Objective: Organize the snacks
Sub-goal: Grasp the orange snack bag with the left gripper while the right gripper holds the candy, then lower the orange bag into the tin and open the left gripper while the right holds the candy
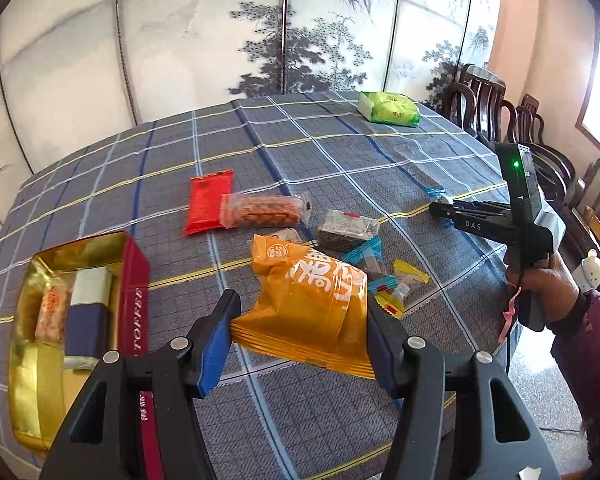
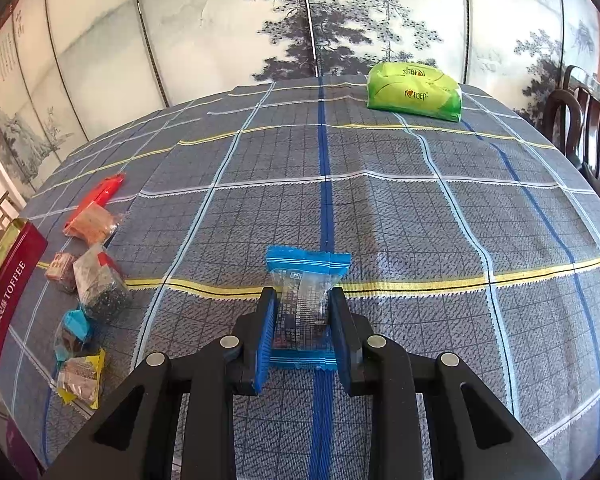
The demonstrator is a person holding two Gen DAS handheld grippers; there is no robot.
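My left gripper (image 1: pixel 302 304) is shut on an orange snack packet (image 1: pixel 308 280) and holds it above the plaid tablecloth. Left of it stands an open red TOFFEE tin (image 1: pixel 134 280) with a gold lining; a peanut candy bar (image 1: pixel 52 312) and a white-and-navy packet (image 1: pixel 90 308) lie inside. My right gripper (image 2: pixel 303 294) is shut on a clear snack packet with blue ends (image 2: pixel 306 268), low over the cloth. In the left wrist view a hand holds that right gripper (image 1: pixel 440 208) at the table's right side.
Loose snacks lie mid-table: a red packet (image 1: pixel 208 204), a peanut bar (image 1: pixel 264 210), a dark sesame block (image 1: pixel 346 234), and small blue (image 1: pixel 364 258) and yellow (image 1: pixel 404 284) packets. A green tissue pack (image 2: pixel 414 92) sits at the far edge. Dark chairs (image 1: pixel 500 112) stand at the right.
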